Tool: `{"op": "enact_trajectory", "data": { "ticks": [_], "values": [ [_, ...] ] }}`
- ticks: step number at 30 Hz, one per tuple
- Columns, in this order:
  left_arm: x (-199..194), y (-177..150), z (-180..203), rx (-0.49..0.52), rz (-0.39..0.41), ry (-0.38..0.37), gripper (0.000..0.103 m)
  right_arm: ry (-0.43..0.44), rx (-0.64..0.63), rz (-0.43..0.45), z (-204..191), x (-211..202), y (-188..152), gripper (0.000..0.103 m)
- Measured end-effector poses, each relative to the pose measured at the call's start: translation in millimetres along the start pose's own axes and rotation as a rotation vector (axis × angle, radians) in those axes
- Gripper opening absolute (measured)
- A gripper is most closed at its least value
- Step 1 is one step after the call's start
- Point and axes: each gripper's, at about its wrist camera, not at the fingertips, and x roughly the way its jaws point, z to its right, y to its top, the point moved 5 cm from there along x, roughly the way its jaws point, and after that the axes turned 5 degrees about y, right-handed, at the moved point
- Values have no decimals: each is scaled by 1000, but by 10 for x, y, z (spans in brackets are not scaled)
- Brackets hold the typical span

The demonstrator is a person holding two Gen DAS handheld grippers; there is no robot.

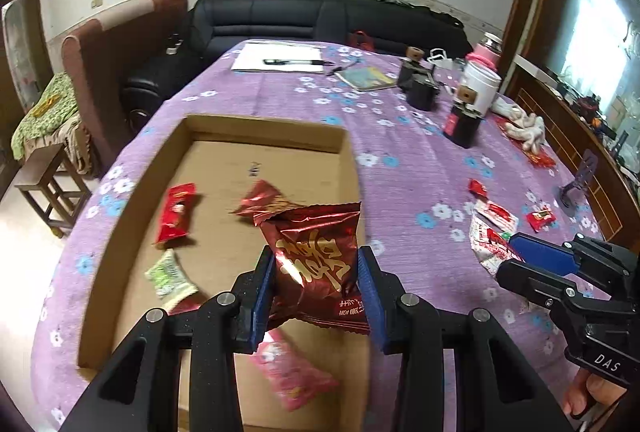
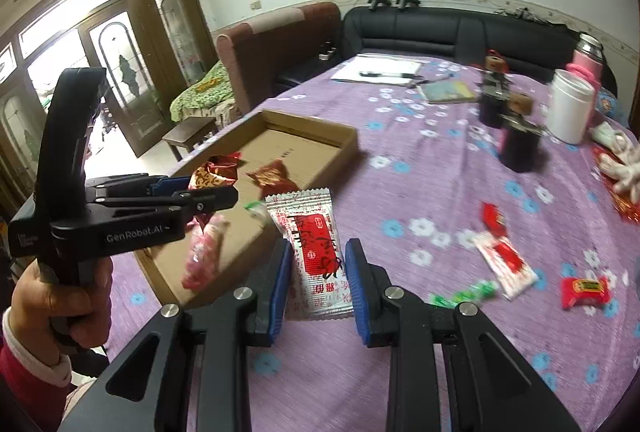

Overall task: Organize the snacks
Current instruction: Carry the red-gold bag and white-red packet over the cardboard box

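My left gripper (image 1: pixel 316 260) is shut on a dark red foil packet (image 1: pixel 320 248) with gold lettering, held above the near right part of the cardboard tray (image 1: pixel 264 129). In the tray lie a red packet (image 1: pixel 176 216), another dark red one (image 1: pixel 260 197), a green-white one (image 1: pixel 168 274) and a pink one (image 1: pixel 292 372). My right gripper (image 2: pixel 320 246) is shut on a silver-white packet with a red label (image 2: pixel 316 252), held over the purple cloth just right of the tray (image 2: pixel 320 147). Loose snacks lie further right: a white-red packet (image 2: pixel 506 264), a red candy (image 2: pixel 584 290) and green candies (image 2: pixel 464 296).
Behind the tray stand two black cans (image 2: pixel 520 143), a white jar (image 2: pixel 568 111) and a pink flask (image 2: pixel 586 59). Papers with a pen (image 2: pixel 384 71) and a booklet (image 2: pixel 448 91) lie at the far edge. White gloves (image 1: pixel 524 125) and a small stand (image 1: pixel 576 183) sit at the right.
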Motion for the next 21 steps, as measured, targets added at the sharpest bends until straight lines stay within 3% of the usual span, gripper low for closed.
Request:
{"op": "enact_trajectory", "data": {
  "ticks": [21],
  "values": [
    [39,-63,-873,-112,-5,88,42,72,-53,-34,-529,677,353,27]
  ]
}}
